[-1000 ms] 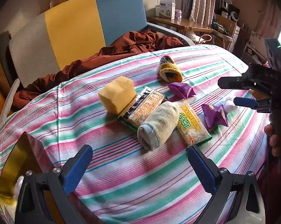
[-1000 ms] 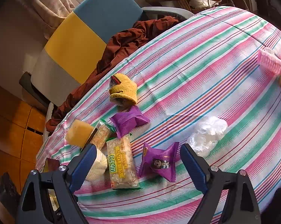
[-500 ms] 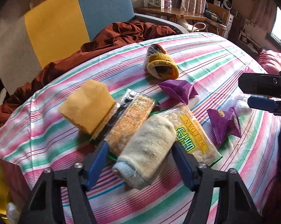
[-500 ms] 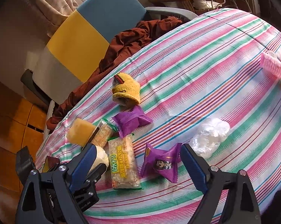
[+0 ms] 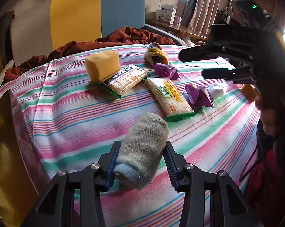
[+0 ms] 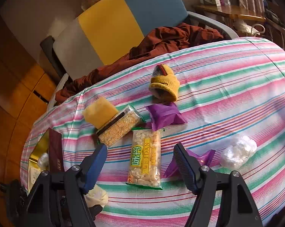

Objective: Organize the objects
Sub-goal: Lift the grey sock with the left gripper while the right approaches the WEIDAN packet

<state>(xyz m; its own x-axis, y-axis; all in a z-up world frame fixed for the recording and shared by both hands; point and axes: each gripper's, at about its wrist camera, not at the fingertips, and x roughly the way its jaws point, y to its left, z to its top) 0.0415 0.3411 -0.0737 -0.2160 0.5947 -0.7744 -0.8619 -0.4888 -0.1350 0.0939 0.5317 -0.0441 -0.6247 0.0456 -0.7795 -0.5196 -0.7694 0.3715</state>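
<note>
My left gripper (image 5: 141, 156) is shut on a rolled beige sock (image 5: 144, 147) with a light blue cuff, held just above the striped tablecloth (image 5: 70, 117). On the cloth lie a yellow sponge (image 5: 102, 64), a clear cracker pack (image 5: 123, 80), a Weidan snack pack (image 6: 145, 157), two purple packets (image 6: 165, 114) (image 6: 204, 156), a yellow slipper sock (image 6: 164, 83) and a crumpled clear plastic ball (image 6: 238, 151). My right gripper (image 6: 140, 165) is open above the Weidan pack. The sock shows at its lower left (image 6: 96, 196).
An open box with a gold inside and maroon lid (image 6: 48, 157) sits at the table's left edge. A yellow, blue and grey chair (image 6: 112, 24) with a rust-brown cloth (image 6: 161, 41) stands behind the table. An orange thing (image 5: 248, 92) lies at the far right.
My left gripper moved in, closed on the beige sock and pulled it back off the snack packs toward the near edge. My right gripper moved lower and closer over the Weidan pack.
</note>
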